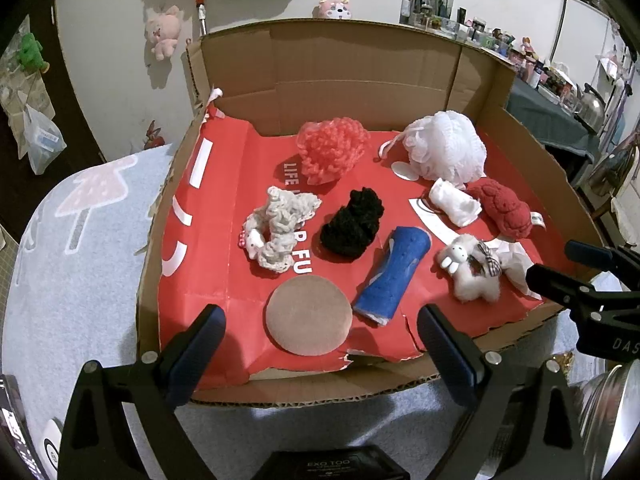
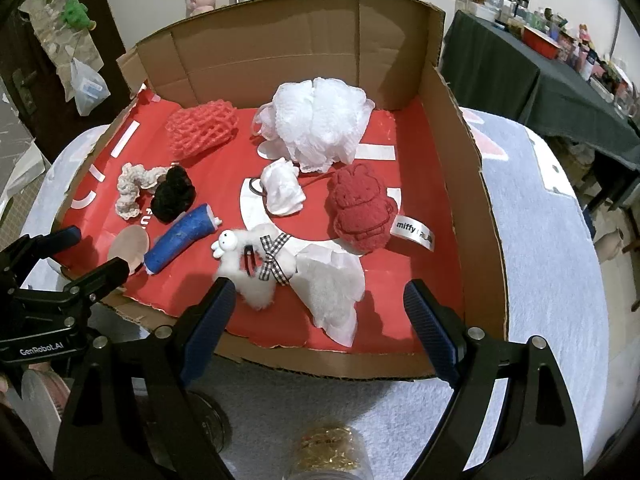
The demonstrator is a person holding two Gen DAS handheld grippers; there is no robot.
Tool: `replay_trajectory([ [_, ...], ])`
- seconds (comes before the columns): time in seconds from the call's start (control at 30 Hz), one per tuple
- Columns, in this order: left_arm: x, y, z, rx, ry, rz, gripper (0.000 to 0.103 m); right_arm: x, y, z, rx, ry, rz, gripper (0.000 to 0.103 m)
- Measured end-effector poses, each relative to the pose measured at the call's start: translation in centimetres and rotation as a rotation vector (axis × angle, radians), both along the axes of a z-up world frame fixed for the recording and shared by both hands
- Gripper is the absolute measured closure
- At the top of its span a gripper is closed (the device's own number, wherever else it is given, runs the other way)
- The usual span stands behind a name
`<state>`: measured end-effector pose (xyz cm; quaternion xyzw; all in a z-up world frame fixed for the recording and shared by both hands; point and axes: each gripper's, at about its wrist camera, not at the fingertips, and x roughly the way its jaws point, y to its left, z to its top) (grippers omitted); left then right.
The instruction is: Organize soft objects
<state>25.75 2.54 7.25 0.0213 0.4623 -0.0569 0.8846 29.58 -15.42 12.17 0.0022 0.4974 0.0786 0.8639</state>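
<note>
Soft things all lie spread in the cardboard box (image 1: 340,64); sorted or not, I cannot tell. Left hand-held gripper (image 1: 322,340) and right hand-held gripper (image 2: 316,312) both gape wide before it, holding nothing.

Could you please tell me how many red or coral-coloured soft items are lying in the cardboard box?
2. The coral mesh puff sits at the back left, beside the white bath pouf. The dark red bunny-shaped sponge lies right of centre, by its "miffy" tag. None appears hidden.
</note>
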Motion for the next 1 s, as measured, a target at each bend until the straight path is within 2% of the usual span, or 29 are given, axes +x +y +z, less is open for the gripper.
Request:
replay_trajectory([
  [1.0, 0.18, -0.09, 0.0, 0.008, 0.0, 0.003, 0.005, 0.02, 0.09, 0.0, 0.001, 0.001, 0.003, 0.017],
])
